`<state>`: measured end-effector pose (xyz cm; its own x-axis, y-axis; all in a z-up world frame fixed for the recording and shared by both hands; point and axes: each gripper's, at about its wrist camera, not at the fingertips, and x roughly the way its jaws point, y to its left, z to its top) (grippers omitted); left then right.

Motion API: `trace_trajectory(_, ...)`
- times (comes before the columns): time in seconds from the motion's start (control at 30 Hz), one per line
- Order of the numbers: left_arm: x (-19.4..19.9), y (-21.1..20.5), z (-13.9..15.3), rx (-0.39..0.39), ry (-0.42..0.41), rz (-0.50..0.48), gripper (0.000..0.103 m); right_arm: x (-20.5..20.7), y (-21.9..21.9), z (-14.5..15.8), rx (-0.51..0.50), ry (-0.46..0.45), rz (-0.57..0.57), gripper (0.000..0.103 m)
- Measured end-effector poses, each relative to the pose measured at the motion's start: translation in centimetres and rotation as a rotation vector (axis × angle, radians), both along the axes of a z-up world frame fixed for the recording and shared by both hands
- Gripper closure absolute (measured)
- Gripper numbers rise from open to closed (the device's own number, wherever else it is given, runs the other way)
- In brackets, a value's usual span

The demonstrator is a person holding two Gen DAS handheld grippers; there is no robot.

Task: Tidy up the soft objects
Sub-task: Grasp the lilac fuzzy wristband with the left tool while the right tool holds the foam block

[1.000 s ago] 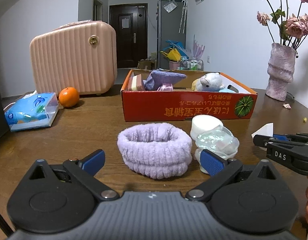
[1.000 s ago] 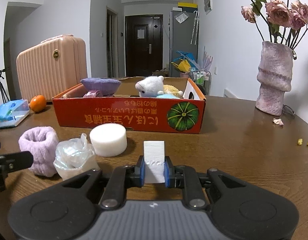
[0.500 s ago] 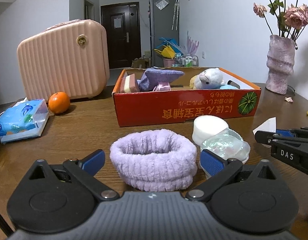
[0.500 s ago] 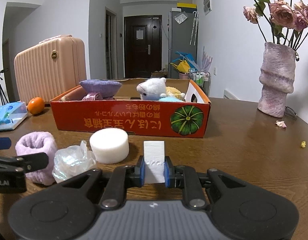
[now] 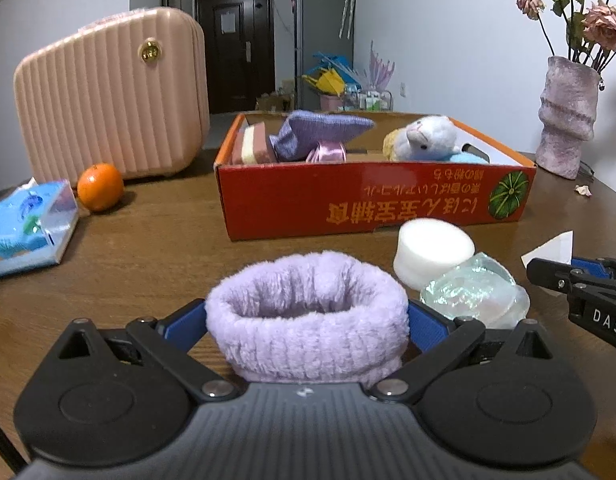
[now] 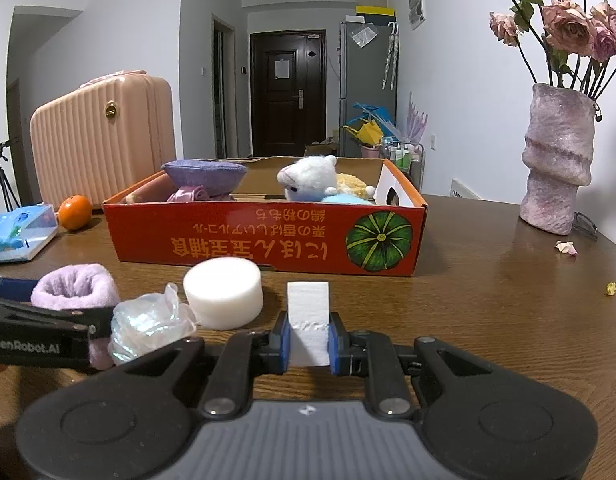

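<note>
I see the lavender wristband [image 5: 306, 316] low and central in the left view, on the worktop [image 5: 148, 256], sitting between my spread left tongs [image 5: 306, 322]; whether the pads touch it I cannot tell. My right tongs [image 6: 308, 338] pinch one white foam block [image 6: 308, 322], centre-bottom of the right view. Readable markings: "GenRobot.AI" and "DAS" on the tongs. One red box [image 6: 264, 236] bears inverted script I cannot read. One white foam disc [image 6: 223, 298]; one crumpled clear wrapper [image 6: 148, 324].

place: home | cues: front door [image 6: 288, 92]; fridge [image 6: 365, 88]; suitcase [image 5: 112, 96]; flower vase [image 6: 557, 160]
</note>
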<state>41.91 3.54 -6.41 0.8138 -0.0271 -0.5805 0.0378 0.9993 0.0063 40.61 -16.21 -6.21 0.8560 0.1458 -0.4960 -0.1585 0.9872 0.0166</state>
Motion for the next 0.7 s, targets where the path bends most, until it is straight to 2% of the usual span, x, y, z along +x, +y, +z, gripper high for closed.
trace_trajectory(0.1, 0.0, 0.0, -0.1, -0.003, 0.006, -0.008, 0.002, -0.2, 0.0, 0.0, 0.002, -0.002, 0.003, 0.085)
trace_trajectory(0.27, -0.2, -0.3, -0.1, 0.004, 0.007, -0.044, 0.025, -0.4, -0.1, 0.0, 0.006, -0.007, 0.008, 0.085)
trace_trajectory(0.4, -0.4, -0.5, 0.0, 0.009, -0.009, -0.055, 0.050, -0.6, -0.2, 0.1, 0.011, -0.010, 0.013, 0.085)
trace_trajectory(0.5, -0.6, -0.5, 0.2, 0.002, -0.019, -0.060, 0.063, -0.6, -0.1, 0.1, 0.014, -0.011, 0.016, 0.085)
trace_trajectory(0.6, -0.8, -0.7, 0.3, 0.008, -0.029, -0.065, 0.070, -0.7, -0.2, 0.1, 0.018, -0.012, 0.019, 0.085)
trace_trajectory(0.7, -1.1, -0.8, 0.5, 0.011, -0.041, -0.064, 0.071, -0.7, -0.2, 0.2, 0.019, -0.016, 0.021, 0.085)
